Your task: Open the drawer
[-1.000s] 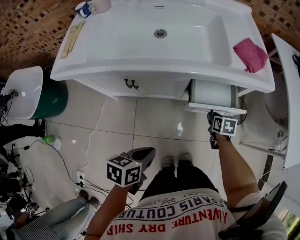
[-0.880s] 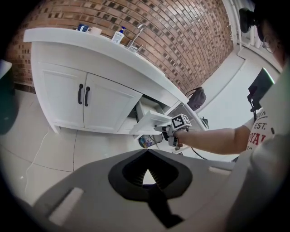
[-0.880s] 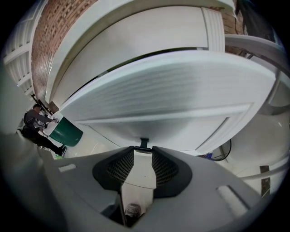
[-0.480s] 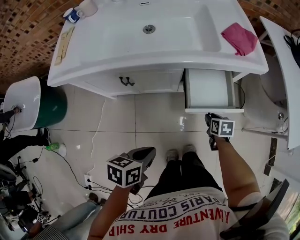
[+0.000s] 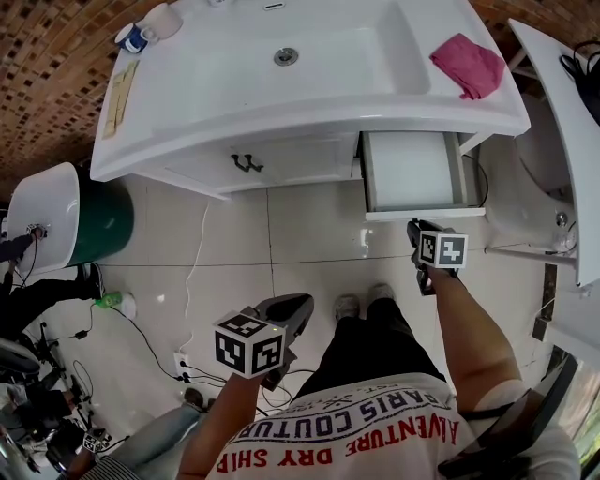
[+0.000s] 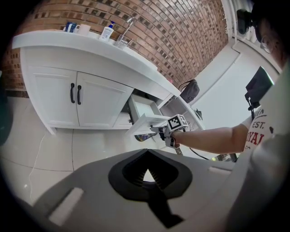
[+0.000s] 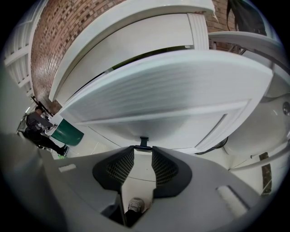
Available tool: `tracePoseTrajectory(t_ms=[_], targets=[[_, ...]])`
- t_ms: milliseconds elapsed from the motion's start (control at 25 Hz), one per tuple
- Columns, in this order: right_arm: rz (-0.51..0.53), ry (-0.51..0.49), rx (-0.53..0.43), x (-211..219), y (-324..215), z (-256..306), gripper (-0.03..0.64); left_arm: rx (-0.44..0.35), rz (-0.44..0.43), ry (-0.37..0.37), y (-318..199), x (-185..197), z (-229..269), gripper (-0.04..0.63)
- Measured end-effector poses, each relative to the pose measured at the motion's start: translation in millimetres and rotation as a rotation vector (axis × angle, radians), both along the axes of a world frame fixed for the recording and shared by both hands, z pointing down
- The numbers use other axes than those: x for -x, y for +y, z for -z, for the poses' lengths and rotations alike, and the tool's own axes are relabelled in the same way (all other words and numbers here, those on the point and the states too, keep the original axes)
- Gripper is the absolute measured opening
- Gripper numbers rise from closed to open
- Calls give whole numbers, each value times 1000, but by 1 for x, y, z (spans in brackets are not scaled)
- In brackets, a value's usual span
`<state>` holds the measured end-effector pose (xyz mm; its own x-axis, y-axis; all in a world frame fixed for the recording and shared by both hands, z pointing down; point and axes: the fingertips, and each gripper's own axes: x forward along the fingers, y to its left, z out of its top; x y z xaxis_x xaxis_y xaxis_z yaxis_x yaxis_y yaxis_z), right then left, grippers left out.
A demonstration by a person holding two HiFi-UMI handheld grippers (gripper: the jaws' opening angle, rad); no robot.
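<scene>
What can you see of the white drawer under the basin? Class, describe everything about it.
The drawer is white and box-shaped, with a smooth painted look. It sits at the right end of the vanity, under the basin top, pulled well out over the tiled floor. Its inside shows bare and white. Its front panel faces away from the vanity and carries a small dark handle. The right tongs close on that handle.

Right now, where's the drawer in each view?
Head view: drawer upper right, pulled out under the counter.
Left gripper view: drawer at centre, right of the doors.
Right gripper view: drawer front fills the top, handle in the jaws.
Shared landmark: the white counter above it.
</scene>
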<state>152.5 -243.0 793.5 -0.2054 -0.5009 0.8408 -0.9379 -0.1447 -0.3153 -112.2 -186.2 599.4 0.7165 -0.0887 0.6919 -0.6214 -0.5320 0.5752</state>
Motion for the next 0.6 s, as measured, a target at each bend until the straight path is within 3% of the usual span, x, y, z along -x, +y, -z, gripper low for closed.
tracePoseTrajectory(t_ms=[600], targets=[[-14,-4,31,1,3,5,173,-6,-16,22,1,10,3,-8]])
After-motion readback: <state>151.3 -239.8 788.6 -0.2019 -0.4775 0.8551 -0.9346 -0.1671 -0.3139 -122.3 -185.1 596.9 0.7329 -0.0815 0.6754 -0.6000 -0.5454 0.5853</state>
